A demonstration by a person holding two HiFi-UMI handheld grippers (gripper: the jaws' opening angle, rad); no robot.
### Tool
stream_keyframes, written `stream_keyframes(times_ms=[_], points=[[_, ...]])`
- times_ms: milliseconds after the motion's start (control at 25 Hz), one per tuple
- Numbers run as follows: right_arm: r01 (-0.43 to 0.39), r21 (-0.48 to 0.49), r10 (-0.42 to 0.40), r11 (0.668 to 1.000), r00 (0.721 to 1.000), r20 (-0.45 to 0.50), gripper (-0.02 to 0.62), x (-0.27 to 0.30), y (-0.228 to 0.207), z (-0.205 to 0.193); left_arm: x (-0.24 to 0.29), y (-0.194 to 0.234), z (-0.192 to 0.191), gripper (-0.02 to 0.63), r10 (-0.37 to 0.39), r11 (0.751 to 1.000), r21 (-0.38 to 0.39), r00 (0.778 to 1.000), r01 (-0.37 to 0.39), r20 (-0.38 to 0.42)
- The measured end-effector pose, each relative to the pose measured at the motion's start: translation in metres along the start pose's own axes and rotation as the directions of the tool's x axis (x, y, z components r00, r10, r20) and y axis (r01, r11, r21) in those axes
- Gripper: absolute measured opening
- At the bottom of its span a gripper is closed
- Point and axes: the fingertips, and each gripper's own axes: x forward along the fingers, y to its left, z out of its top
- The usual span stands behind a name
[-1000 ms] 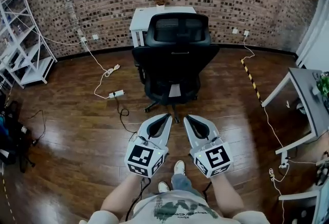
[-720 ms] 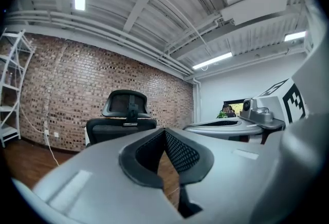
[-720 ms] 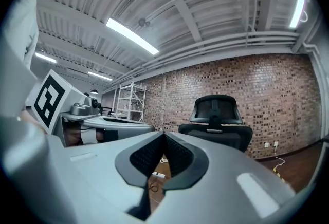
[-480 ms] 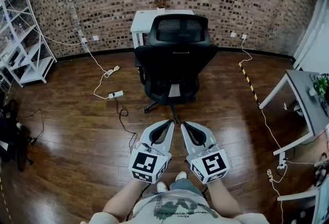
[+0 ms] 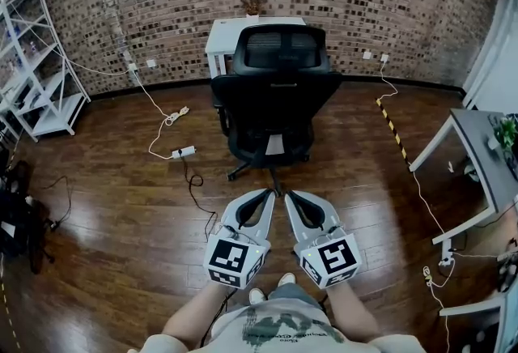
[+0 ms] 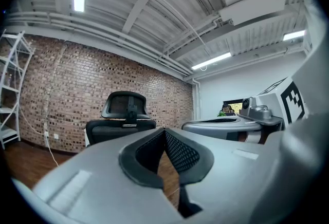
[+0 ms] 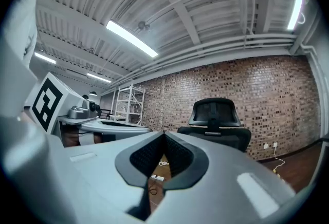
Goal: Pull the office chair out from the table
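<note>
A black office chair stands on the wooden floor with its back toward me, in front of a small white table at the brick wall. My left gripper and right gripper are held side by side, level, just short of the chair's wheeled base and apart from it. Both are shut with nothing between the pads. In the left gripper view the chair shows beyond the shut left gripper. The right gripper view has the chair past the shut right gripper.
A white shelf rack stands at the left wall. A power strip and cables lie left of the chair. Striped tape marks the floor on the right, near a grey desk. A small plant sits on the table.
Both grippers have drawn slightly back toward the person's body, staying shut. The chair stands where it was in front of the table.
</note>
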Motion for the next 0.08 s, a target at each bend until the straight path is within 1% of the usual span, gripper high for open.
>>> stream_keyframes(times_ms=[80], points=[[0.0, 0.005, 0.0, 1.0, 1.0, -0.001, 0.0, 0.0004, -0.0004, -0.0008, 0.0003, 0.0006, -0.0006, 0.015, 0.0, 1.0, 0.0, 1.0, 0.0, 0.0]])
